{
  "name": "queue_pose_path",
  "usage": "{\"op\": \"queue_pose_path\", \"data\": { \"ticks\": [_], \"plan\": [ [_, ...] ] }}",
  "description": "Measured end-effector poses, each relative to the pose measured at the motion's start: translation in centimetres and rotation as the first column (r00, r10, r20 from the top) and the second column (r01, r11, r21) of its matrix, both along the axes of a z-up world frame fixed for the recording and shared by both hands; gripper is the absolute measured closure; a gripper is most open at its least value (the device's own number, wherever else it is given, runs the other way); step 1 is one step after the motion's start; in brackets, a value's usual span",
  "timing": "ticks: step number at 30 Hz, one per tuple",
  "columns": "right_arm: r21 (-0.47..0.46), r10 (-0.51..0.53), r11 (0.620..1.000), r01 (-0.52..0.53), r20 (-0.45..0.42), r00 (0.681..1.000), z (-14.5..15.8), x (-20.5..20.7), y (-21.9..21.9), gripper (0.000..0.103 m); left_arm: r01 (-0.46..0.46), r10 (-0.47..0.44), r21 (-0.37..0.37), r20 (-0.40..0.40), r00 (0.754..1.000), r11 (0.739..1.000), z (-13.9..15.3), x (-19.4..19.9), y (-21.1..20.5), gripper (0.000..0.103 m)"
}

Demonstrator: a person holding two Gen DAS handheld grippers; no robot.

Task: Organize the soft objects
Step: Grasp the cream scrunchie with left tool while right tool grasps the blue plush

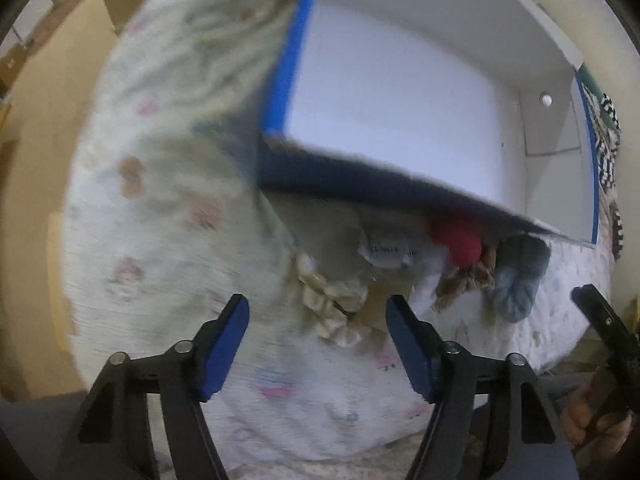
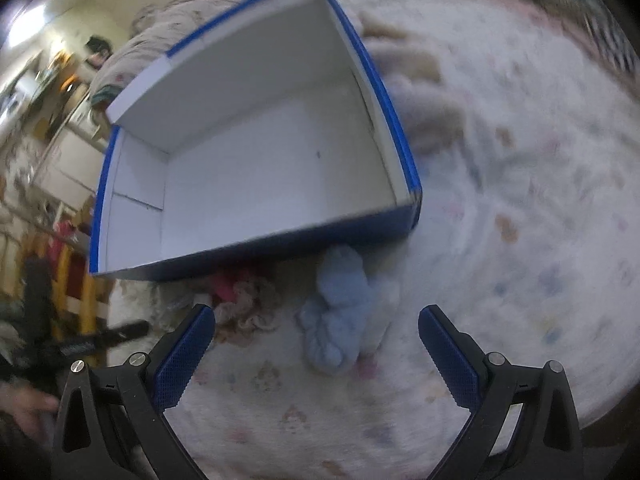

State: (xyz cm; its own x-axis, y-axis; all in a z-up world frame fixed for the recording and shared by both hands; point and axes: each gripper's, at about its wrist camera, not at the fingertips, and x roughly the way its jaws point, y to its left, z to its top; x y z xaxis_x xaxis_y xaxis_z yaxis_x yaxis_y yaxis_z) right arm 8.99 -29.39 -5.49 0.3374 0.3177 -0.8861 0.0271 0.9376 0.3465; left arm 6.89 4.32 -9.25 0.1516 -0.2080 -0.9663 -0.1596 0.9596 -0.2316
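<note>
1. On the floral bedspread (image 2: 520, 200), a blue cardboard box (image 2: 256, 168) with a white interior is sitting open and showing nothing inside, probably waiting to receive the soft items.
2. Just in front of the box's near wall, a light blue yarn bundle (image 2: 340, 312) is lying on the bedspread, with a tan curly yarn clump (image 2: 244, 308) and a red soft piece (image 2: 224, 284) beside it, partly tucked under the box's edge.
3. From the left wrist view, a cream knitted piece (image 1: 332, 304) and a white label (image 1: 384, 254) are also showing in that same pile (the blur is making finer detail hard to read).
4. The right gripper (image 2: 316, 356) is hovering with its jaws spread wide and holding nothing, lined up roughly over the blue yarn, which I judge to be its likely first pick.
5. The left gripper (image 1: 318, 344) is likewise gaping and holding nothing, pointing toward the cream piece.
6. Judging by the bare box, the sorting is only starting; the items wedged under the box edge may be needing a pull outward before lifting.
</note>
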Motion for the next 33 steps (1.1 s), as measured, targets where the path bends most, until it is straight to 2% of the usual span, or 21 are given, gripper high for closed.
{"op": "queue_pose_path", "data": {
  "ticks": [1, 5, 7, 13, 17, 22, 27, 30, 33],
  "plan": [
    [0.007, -0.006, 1.000, 0.006, -0.005, 1.000, -0.1, 0.0, -0.1, 0.000, 0.004, -0.004, -0.020, -0.019, 1.000, 1.000, -0.6, 0.0, -0.3, 0.046],
    [-0.002, -0.013, 1.000, 0.013, -0.011, 1.000, -0.4, 0.3, -0.2, 0.000, 0.017, -0.019, -0.023, -0.062, 0.998, 1.000, -2.2, 0.3, -1.1, 0.057],
    [-0.003, -0.014, 1.000, 0.014, -0.015, 1.000, -0.6, 0.4, -0.2, 0.000, 0.020, -0.022, -0.022, -0.079, 0.997, 1.000, -2.9, 0.6, -1.4, 0.071],
    [-0.013, -0.003, 1.000, 0.002, -0.014, 1.000, -0.9, 0.7, 0.0, 0.000, 0.013, -0.018, -0.052, -0.108, 0.994, 0.999, -4.2, 1.0, -1.7, 0.089],
    [-0.024, -0.008, 1.000, 0.008, -0.009, 1.000, -0.8, 0.7, -0.2, 0.000, 0.017, -0.022, -0.052, -0.089, 0.996, 0.998, -3.9, 1.1, -1.7, 0.091],
    [-0.027, -0.020, 0.999, 0.020, -0.022, 1.000, -1.1, 0.7, -0.5, 0.000, 0.030, -0.032, -0.056, -0.045, 0.998, 0.998, -1.5, -0.8, -1.2, 0.091],
    [-0.013, -0.028, 1.000, 0.028, -0.024, 0.999, -1.2, 0.7, -0.7, 0.000, 0.028, -0.030, 0.030, 0.042, 0.999, 0.999, 0.5, -2.3, -1.0, 0.091],
    [0.024, -0.016, 1.000, 0.018, -0.073, 0.997, -2.2, 1.1, -0.5, 0.000, 0.015, -0.024, 0.085, 0.100, 0.995, 0.996, 2.4, -2.9, -0.6, 0.091],
    [0.023, -0.006, 1.000, 0.009, -0.114, 0.993, -3.3, 1.7, 0.2, 0.000, -0.003, -0.007, 0.089, 0.108, 0.994, 0.996, 2.6, -2.9, 0.0, 0.091]
  ]
}}
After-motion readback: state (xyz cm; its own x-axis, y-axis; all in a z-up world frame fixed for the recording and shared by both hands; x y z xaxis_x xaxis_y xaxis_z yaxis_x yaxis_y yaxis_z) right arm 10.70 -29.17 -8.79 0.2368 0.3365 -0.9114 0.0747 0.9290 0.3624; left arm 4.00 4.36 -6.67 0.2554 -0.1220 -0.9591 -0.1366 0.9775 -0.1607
